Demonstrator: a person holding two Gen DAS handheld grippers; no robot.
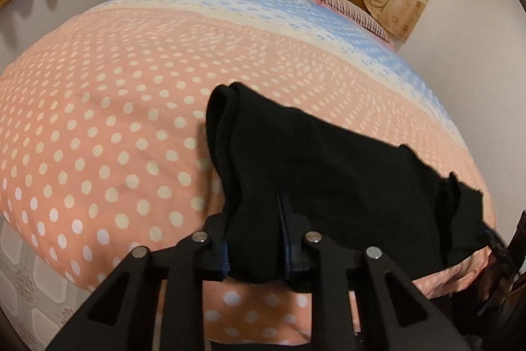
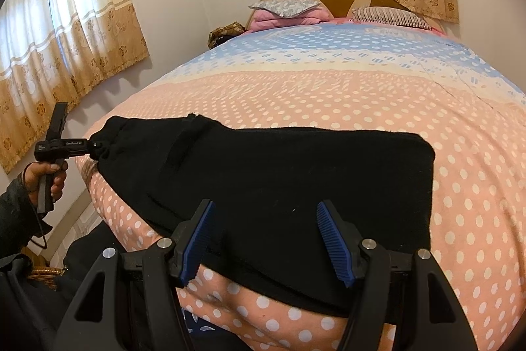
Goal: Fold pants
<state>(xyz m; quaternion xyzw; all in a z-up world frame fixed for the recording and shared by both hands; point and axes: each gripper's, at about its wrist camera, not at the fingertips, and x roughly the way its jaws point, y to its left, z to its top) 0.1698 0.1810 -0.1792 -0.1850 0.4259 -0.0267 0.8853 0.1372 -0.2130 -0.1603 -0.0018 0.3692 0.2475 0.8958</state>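
left claw [image 1: 256, 247]: pinching a bunched corner of the black pants [image 2: 263, 180], cloth filling the gap between its blue pads. seen from the right wrist view, this end of the garment is lifted slightly off the near left edge of the bed [image 2: 328, 87], the person's left hand [image 2: 49, 176] gripping the handle below.

pants: lie across the near part of the polka-dot bedspread, stretched from the held left end to a squared, flat right end. already look doubled into one long band; layers at the left end are ruffled.

right claw [image 2: 266, 239]: pads spread wide, nothing between them, hovering just above the near hem of the pants at about mid-length. not touching as far as i can tell.

handling, judged: soft knit, limp, light; no stiffness, so any unsupported span will sag and layers may slide apart. matte fabric should not slip in ribbed pads. best holds are at the edge, taking all layers together: near hem corner on the right end for the free claw, matching the left grip, so the fold carries over evenly.

far end of bed: pillows [image 2: 286, 9] against headboard, well apart from the work.
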